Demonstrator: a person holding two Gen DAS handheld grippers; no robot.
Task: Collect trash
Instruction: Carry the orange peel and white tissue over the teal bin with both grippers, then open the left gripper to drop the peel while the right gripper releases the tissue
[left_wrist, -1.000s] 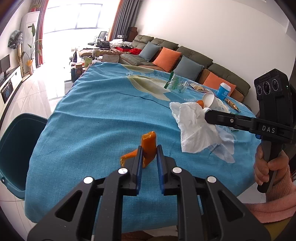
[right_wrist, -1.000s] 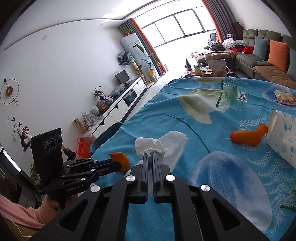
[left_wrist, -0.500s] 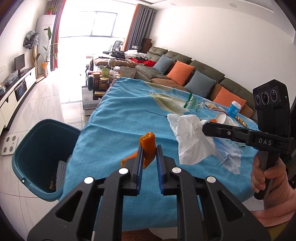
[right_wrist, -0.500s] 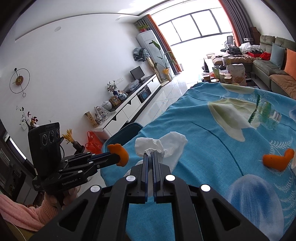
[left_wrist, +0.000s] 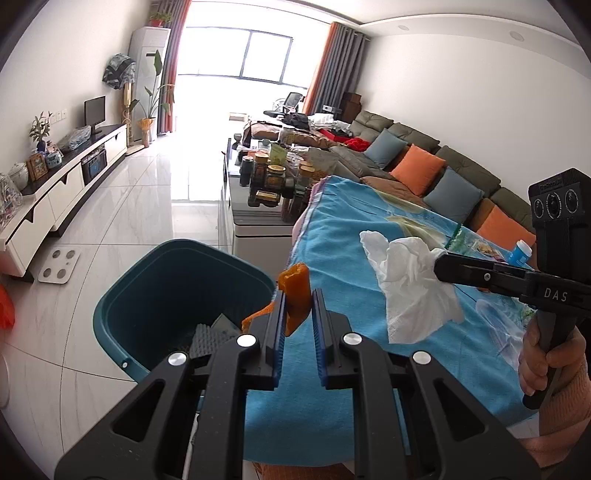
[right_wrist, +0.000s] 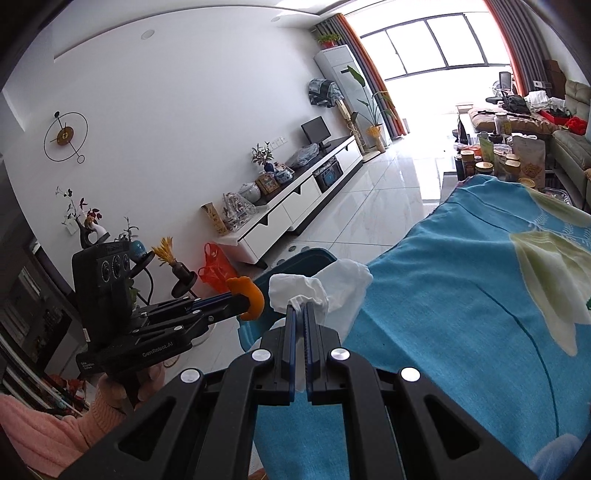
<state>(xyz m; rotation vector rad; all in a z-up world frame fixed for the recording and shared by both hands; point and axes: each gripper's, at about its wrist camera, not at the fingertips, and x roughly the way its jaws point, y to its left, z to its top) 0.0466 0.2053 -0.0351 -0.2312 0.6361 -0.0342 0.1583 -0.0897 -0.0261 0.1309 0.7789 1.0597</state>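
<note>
Holding trash in both tools, I had my left gripper (left_wrist: 298, 308) closed on a piece of orange peel (left_wrist: 294, 295) and my right gripper (right_wrist: 300, 314) pinched tight on a crumpled white tissue (right_wrist: 317, 291), both lifted off the blue tablecloth (left_wrist: 343, 266) near the table's edge. The teal bin (left_wrist: 155, 291) stood on the floor just beside that edge, below and to the left of the peel. I judged the main risk was letting go too early: the peel sat over the rim rather than over the middle of the bin, so it could strike the rim and land on the tiles. The tissue, light and loose, could drift or cling to my pads. The peel looked curled and stiff, bright orange; the tissue hung in soft folds.
</note>
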